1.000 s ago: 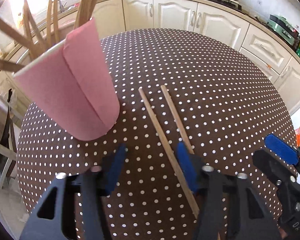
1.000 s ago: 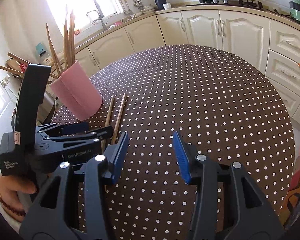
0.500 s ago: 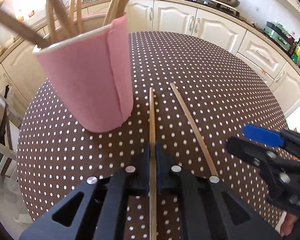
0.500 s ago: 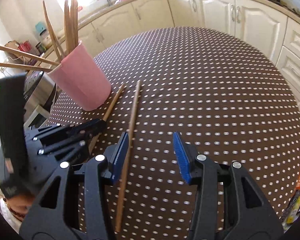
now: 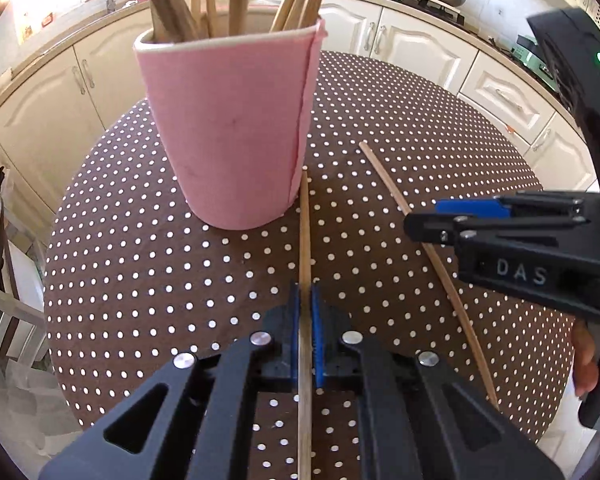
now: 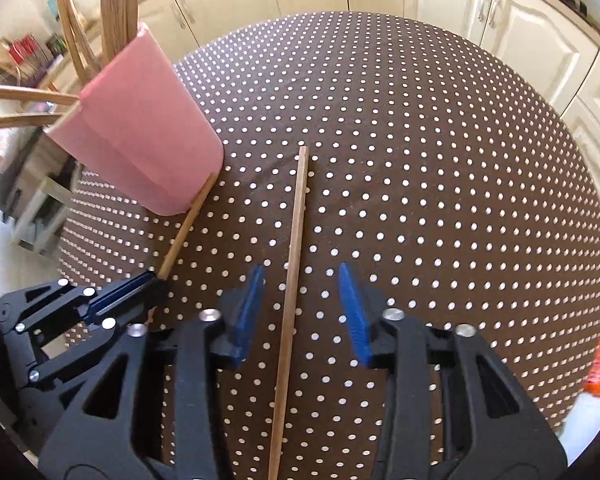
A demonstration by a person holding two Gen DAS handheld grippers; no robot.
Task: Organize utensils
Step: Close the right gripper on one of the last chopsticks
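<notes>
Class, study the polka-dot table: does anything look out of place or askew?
Yes. Two chopsticks lie loose beside the pink holder instead of standing inside. The left claw is shut on one chopstick; the other chopstick lies between the closing right claw's open jaws.

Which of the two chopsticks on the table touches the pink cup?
The chopstick clamped in the left gripper; its far tip meets the cup. The other chopstick lies apart.
</notes>
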